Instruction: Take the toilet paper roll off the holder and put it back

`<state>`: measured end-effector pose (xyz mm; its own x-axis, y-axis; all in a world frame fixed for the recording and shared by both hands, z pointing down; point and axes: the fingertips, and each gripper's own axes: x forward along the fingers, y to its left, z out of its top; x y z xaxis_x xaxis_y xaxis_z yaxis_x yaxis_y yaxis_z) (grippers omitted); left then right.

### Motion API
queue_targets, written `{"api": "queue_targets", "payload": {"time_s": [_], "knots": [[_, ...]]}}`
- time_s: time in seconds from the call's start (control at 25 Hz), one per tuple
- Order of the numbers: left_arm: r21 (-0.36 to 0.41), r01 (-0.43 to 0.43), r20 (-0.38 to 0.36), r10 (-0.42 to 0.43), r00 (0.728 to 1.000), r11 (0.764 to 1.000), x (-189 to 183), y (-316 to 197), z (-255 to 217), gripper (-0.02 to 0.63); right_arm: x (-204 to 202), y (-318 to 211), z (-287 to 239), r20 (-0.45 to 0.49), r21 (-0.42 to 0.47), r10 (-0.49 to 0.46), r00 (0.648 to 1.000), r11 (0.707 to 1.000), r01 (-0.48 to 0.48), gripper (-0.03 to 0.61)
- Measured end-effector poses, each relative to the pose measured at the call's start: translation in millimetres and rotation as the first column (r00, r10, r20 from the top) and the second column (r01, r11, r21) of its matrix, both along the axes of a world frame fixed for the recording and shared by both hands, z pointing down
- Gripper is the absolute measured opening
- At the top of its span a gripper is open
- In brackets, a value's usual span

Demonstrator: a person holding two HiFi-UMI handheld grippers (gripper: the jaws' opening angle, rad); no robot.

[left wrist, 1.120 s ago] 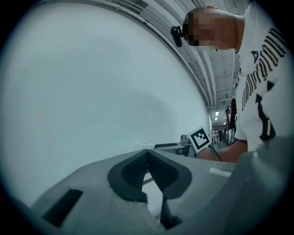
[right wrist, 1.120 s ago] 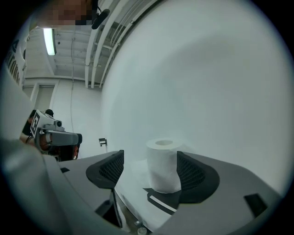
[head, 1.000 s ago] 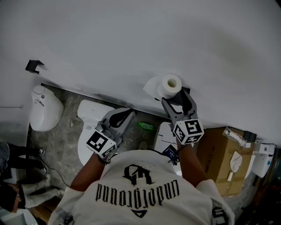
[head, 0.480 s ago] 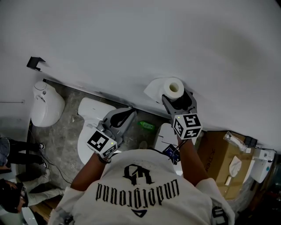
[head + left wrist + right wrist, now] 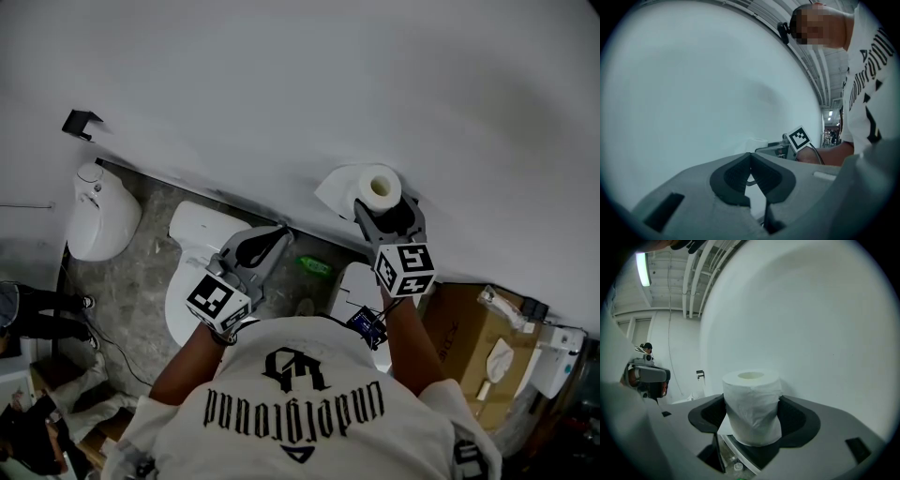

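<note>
Right gripper (image 5: pixel 386 208) has pushed in since a second ago; its jaws now pinch the toilet paper roll (image 5: pixel 752 404) on both sides, at the wall. Left gripper (image 5: pixel 751 161) jaws are closed together, empty. Risk: the soft roll squashes, or its loose sheet snags, coming off the holder, which is hidden. Shirt (image 5: pixel 295 403) print reads "underground", upside down.

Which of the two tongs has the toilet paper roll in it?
The right tongs: their jaws clamp the toilet paper roll. The left tongs are shut on nothing.
</note>
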<state>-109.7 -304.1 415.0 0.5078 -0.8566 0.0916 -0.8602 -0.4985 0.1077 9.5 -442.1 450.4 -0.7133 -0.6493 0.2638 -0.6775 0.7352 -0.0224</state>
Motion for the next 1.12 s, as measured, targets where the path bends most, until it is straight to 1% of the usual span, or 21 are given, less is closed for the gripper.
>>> {"api": "queue_targets", "payload": {"time_s": [0.16, 0.4, 0.56, 0.8, 0.96, 1.12], "knots": [[0.003, 0.005, 0.000, -0.005, 1.000, 1.000, -4.6, 7.0, -3.2, 0.014, -1.3, 7.9, -9.1, 0.007, 0.027, 0.006, 1.000, 1.000, -0.006, 0.334], [0.023, -0.021, -0.003, 0.021, 1.000, 1.000, -10.0, 22.6, -9.7, 0.014, -3.2, 27.7, -30.1, 0.016, 0.081, 0.030, 0.999, 0.996, -0.031, 0.334], [0.038, -0.040, -0.018, 0.041, 0.999, 0.998, -17.7, 36.9, -13.3, 0.014, -3.8, 48.1, -42.9, 0.014, 0.114, 0.056, 0.998, 0.992, -0.058, 0.334], [0.064, -0.092, -0.023, 0.094, 0.995, 0.994, -32.3, 62.9, -23.6, 0.014, -13.2, 89.7, -58.1, 0.011, 0.141, 0.094, 0.996, 0.986, -0.094, 0.334], [0.074, -0.128, -0.031, 0.131, 0.991, 0.989, -42.1, 82.0, -28.5, 0.014, -16.3, 119.9, -67.8, 0.015, 0.158, 0.135, 0.991, 0.978, -0.136, 0.334], [0.095, -0.176, -0.032, 0.180, 0.983, 0.980, -50.7, 100.6, -33.2, 0.014, -21.4, 148.9, -75.2, 0.009, 0.176, 0.175, 0.985, 0.969, -0.174, 0.334]]}}
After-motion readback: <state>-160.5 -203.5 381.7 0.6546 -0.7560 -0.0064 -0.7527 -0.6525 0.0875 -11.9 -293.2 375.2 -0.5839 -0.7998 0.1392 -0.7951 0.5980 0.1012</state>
